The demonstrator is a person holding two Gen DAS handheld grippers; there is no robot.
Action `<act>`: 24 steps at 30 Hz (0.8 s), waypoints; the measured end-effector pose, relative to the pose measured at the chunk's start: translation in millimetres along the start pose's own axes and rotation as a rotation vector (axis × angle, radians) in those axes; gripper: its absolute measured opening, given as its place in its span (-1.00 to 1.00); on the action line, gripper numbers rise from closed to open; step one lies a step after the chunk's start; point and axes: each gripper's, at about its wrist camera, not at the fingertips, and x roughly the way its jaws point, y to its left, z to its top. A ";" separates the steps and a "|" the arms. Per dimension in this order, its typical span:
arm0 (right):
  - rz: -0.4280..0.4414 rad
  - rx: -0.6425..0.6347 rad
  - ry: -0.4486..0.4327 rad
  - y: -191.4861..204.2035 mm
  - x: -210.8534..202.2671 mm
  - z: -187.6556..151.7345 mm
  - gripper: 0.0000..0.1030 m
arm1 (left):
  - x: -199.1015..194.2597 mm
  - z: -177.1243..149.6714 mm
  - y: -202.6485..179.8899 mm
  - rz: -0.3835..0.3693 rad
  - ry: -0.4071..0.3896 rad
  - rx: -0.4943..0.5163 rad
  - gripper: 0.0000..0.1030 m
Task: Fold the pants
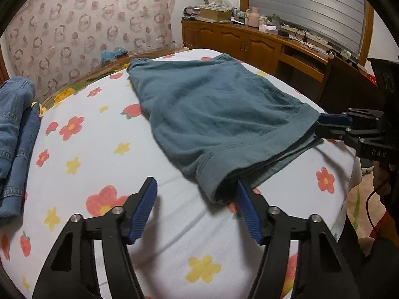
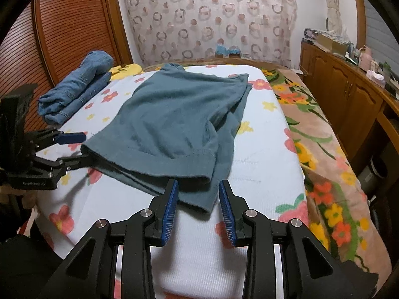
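Teal pants (image 1: 212,114) lie folded lengthwise on the flowered bed sheet (image 1: 99,154); they also show in the right wrist view (image 2: 174,124). My left gripper (image 1: 197,186) is open at the near hem corner, its right finger (image 1: 247,211) touching the cloth edge. It shows from the side in the right wrist view (image 2: 83,147), jaws apart around the hem corner. My right gripper (image 2: 198,189) is open, its fingers on either side of the other near corner of the pants. In the left wrist view it (image 1: 321,124) sits at the pants' right hem edge.
Folded blue jeans (image 2: 74,87) lie at the far left of the bed, also in the left wrist view (image 1: 15,137). A flowered blanket (image 2: 324,149) covers the bed's right side. A wooden cabinet (image 1: 249,42) with clutter stands beyond. A patterned curtain (image 2: 212,20) hangs behind.
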 end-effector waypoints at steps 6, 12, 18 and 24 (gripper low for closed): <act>-0.003 0.001 -0.007 0.0 4.4 0.9 -0.32 | 3.5 6.6 -0.8 -0.016 -0.007 0.004 -0.17; -0.005 -0.001 -0.022 -1.5 6.7 4.7 -0.32 | -0.2 3.7 -1.7 -0.030 -0.021 -0.001 -0.37; -0.029 -0.034 -0.024 1.4 8.8 9.7 -0.32 | 0.0 4.0 -2.8 -0.032 -0.021 -0.009 -0.37; -0.021 -0.028 -0.038 -1.9 8.3 10.2 -0.81 | -5.0 3.4 -2.0 -0.037 -0.040 -0.019 -0.38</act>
